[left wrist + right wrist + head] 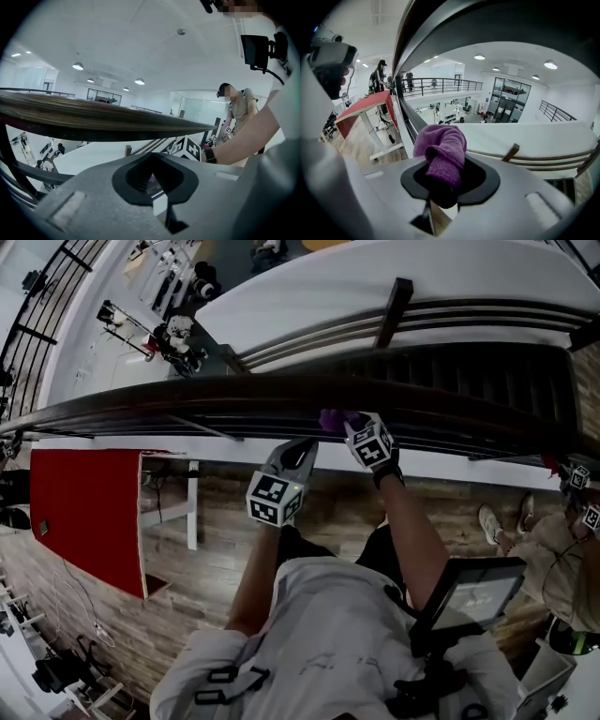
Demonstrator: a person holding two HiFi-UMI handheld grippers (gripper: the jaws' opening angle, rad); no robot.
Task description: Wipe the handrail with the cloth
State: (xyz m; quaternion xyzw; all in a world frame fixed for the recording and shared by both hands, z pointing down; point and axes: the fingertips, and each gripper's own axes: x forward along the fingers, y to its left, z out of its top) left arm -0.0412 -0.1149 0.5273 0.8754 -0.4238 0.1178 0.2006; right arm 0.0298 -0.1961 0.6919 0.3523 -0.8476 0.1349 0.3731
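Observation:
The dark wooden handrail [187, 395] runs across the head view just in front of both grippers. My right gripper [349, 426] is shut on a purple cloth [330, 420], and the cloth lies against the near side of the rail. In the right gripper view the cloth [443, 154] bulges out of the jaws, right under the rail [440, 28]. My left gripper [300, 454] sits a little left of and below the right one, close under the handrail [93, 119], and it holds nothing. Its jaws look closed together in the left gripper view.
Beyond the rail is a drop to a lower floor with equipment [173, 334] and a white stair wall with another railing [394, 310]. A red table [84, 512] stands on the wood floor at my left. Another person [553, 559] with grippers is at my right.

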